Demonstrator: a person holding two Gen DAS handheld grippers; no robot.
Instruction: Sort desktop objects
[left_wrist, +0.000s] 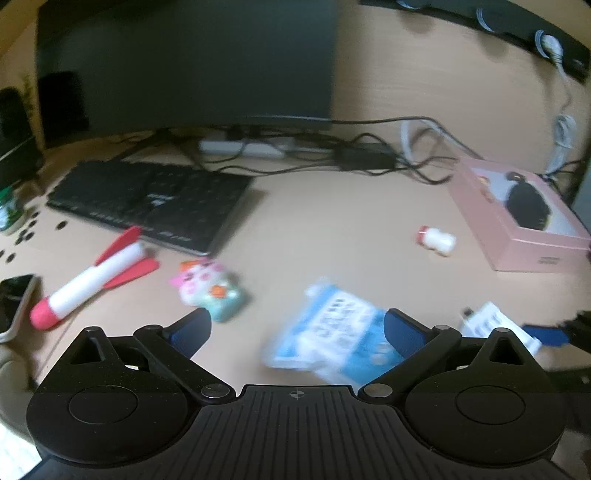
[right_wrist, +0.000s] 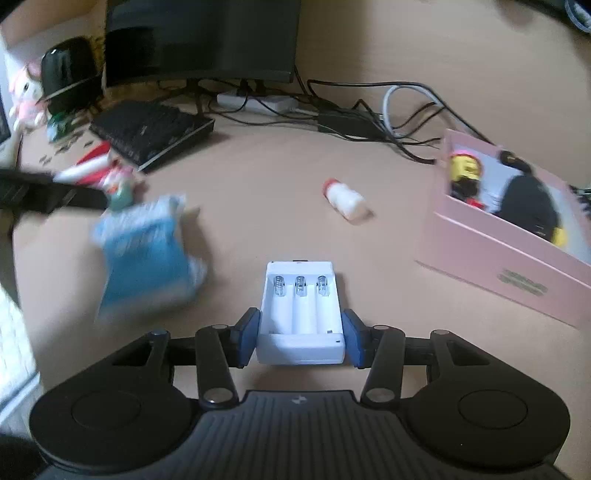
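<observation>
Two grippers: we see both.
Right gripper (right_wrist: 300, 338): blue pads against the white battery charger (right_wrist: 301, 314), clamped on it, near centre of the desk (right_wrist: 277, 206).
Left gripper (left_wrist: 297, 332): jaws wide apart, blurred blue packet (left_wrist: 332, 332) between, not pressed.
Right of the charger: pink box (right_wrist: 509, 254).
Far: small white bottle (right_wrist: 347, 201), keyboard (right_wrist: 151, 129).

Left gripper (left_wrist: 297, 328) has its jaws wide apart; right gripper (right_wrist: 301, 338) jaws narrowed.

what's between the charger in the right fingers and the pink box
Nothing visible. The white charger sits between the right gripper fingers, and only bare desk lies between it and the pink box to its right. The small bottle lies further back, off that line.
</observation>
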